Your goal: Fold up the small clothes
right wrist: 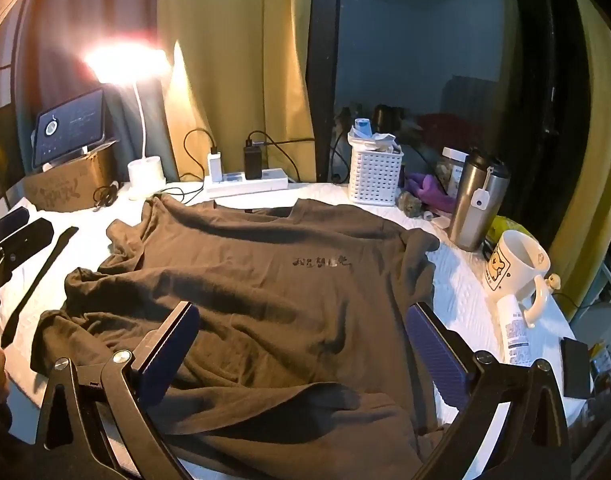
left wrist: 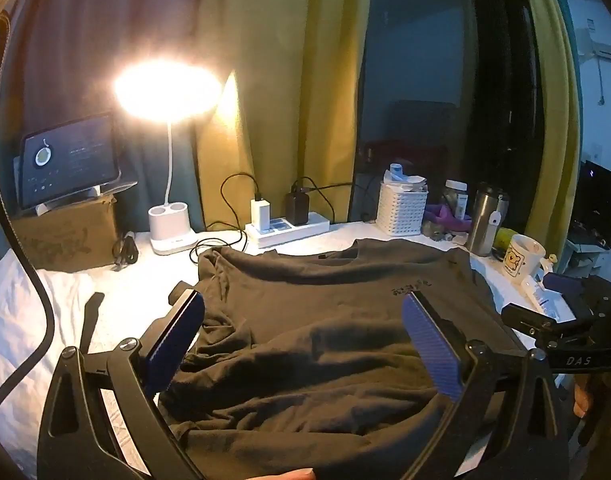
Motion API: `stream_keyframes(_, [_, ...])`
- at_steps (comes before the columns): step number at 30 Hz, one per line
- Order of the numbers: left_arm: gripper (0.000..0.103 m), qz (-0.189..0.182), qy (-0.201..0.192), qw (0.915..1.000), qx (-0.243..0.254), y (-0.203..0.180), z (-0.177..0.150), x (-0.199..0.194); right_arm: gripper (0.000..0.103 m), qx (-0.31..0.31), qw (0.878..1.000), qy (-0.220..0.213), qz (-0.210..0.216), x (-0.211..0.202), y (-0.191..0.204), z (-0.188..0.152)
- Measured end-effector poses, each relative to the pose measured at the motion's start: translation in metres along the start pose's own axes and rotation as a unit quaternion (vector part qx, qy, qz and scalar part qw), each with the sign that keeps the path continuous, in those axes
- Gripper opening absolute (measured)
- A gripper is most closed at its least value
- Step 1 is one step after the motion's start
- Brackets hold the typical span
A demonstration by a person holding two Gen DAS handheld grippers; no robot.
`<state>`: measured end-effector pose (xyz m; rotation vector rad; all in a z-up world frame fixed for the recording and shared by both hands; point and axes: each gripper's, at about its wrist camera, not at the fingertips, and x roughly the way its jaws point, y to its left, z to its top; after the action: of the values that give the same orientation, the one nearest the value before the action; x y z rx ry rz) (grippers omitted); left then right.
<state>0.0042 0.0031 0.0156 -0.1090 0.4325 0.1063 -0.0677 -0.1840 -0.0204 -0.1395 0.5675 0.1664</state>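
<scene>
A dark brown T-shirt point(left wrist: 325, 320) lies spread on the white table cover, neck away from me, small black print on its chest point(right wrist: 321, 263). Its left side and hem are rumpled. My left gripper point(left wrist: 303, 312) is open, hovering over the shirt's lower left part, blue pads wide apart and empty. My right gripper point(right wrist: 301, 320) is open too, over the shirt's lower right part point(right wrist: 265, 320), holding nothing. The right gripper's arm shows at the right edge of the left wrist view point(left wrist: 545, 324).
At the back stand a lit desk lamp point(left wrist: 167, 88), a tablet point(left wrist: 69, 160) on a cardboard box, a power strip point(left wrist: 287, 226) with chargers and a white basket point(left wrist: 401, 208). A steel tumbler point(right wrist: 475, 204), a mug point(right wrist: 515, 268) and a tube point(right wrist: 515, 332) crowd the right edge.
</scene>
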Motion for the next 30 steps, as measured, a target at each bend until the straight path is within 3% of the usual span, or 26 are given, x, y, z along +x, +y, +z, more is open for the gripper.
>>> stream_keyframes(30, [0.098,-0.016,0.013,0.9997,-0.013,-0.004,0.0,0.009,0.103,0.003,1.0,-0.004,0.0,0.008,-0.011,0.003])
